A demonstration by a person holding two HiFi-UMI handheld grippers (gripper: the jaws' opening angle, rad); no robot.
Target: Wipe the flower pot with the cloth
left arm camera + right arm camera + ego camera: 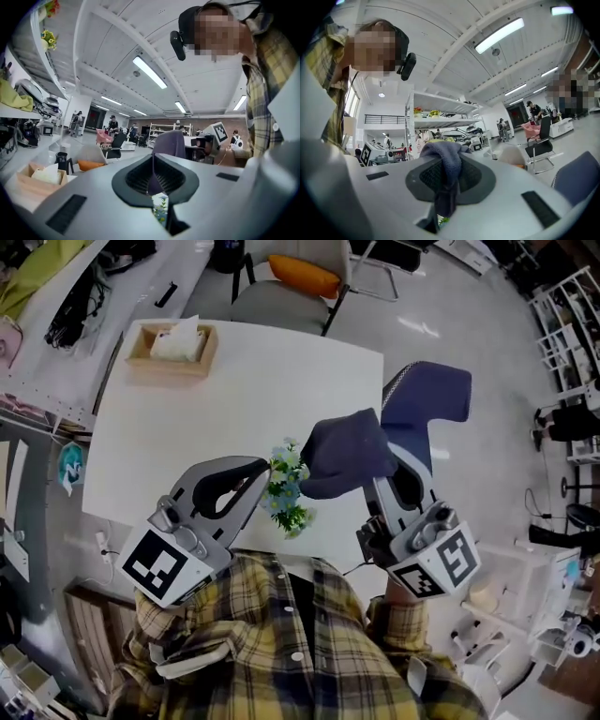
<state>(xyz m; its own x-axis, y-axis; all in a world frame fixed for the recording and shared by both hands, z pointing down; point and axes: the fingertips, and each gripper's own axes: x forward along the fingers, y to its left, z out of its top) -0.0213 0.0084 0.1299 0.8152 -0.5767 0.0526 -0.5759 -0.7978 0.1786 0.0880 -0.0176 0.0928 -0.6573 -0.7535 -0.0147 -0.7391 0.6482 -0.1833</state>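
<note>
A small plant with white and blue flowers (287,491) stands near the front edge of the white table (234,381); its pot is hidden under the leaves. My right gripper (377,468) is shut on a dark blue cloth (343,456), which bunches over its fingertips just right of the flowers. In the right gripper view the cloth (443,154) hangs between the jaws. My left gripper (265,469) is shut, with its tip beside the flowers on the left. I see nothing held between its jaws, and I cannot tell if it touches the plant. In the left gripper view, leaves (161,210) show below the shut jaws.
A wooden tissue box (173,345) sits at the table's far left corner. A chair with an orange cushion (302,276) stands behind the table, and a blue chair (429,395) is at its right side. Shelves and clutter line both sides of the room.
</note>
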